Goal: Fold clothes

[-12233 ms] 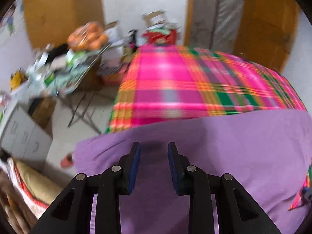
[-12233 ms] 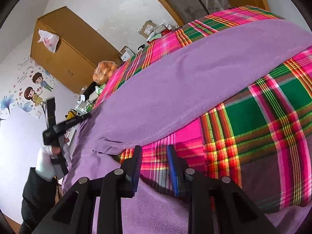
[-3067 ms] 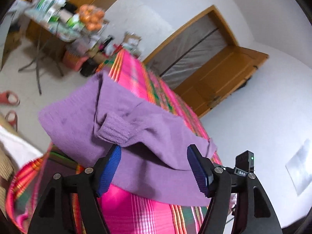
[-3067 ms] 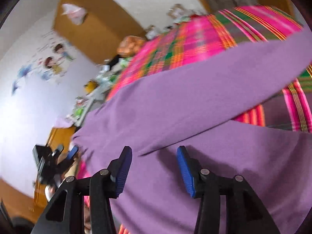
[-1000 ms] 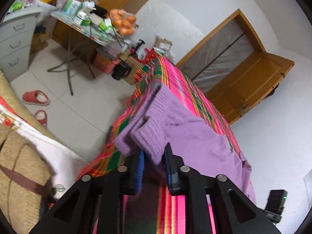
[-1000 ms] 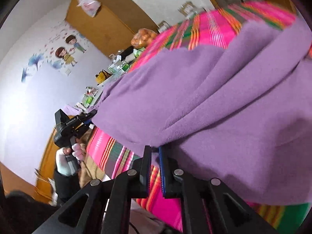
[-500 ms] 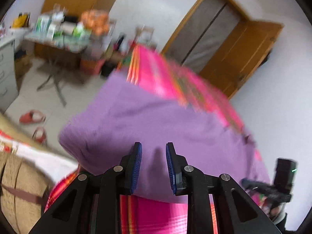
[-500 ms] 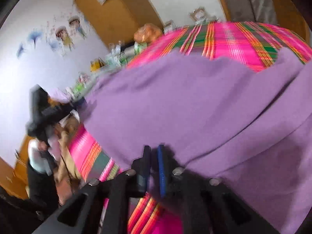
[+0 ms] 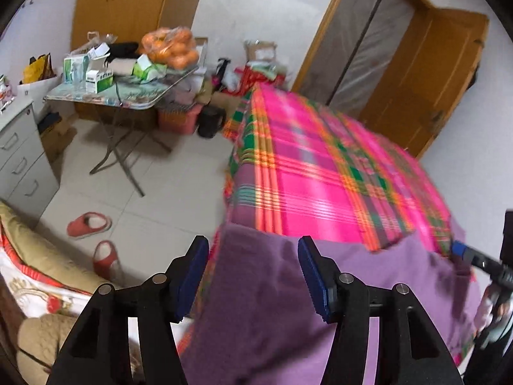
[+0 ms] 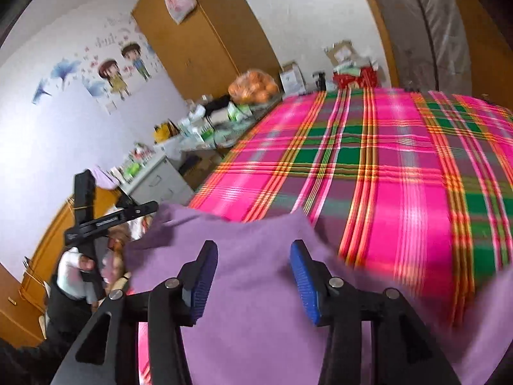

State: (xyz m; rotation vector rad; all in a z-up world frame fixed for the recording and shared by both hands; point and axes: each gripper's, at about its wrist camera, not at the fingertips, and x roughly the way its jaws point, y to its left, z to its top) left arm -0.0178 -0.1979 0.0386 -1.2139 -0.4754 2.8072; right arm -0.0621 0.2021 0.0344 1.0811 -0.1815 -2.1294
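On the near edge of the pink, green and orange plaid bedspread (image 9: 320, 179), the soft purple knitted sweater (image 9: 272, 314) lies folded over, its far edge running across the plaid and its left corner hanging just past the side of the bed. Your left gripper (image 9: 253, 276) has its jaws opening, blue pads spread wide with the sweater beneath them but not pinched; your right gripper (image 10: 253, 284) is doing the same, its jaws opening over the right part of the cloth with nothing clamped. My reading is that you are letting go after laying a fold, so lift both grippers clear before moving sideways, lest a pad snag the knit and drag the fold askew. Before the next grab, check that the far edge lies straight and that the overhanging corner is not pulling the sweater off the bed; it looks heavy and limp, so it will likely slide if left half off. Pick the next pinch points at matching corners so the two sides travel together. Counted: one sweater, one bedspread, two grippers, two red slippers (image 9: 91, 224) on the tiled floor at the left, one folding table (image 9: 128, 96) carrying one bag of oranges (image 9: 171, 48).
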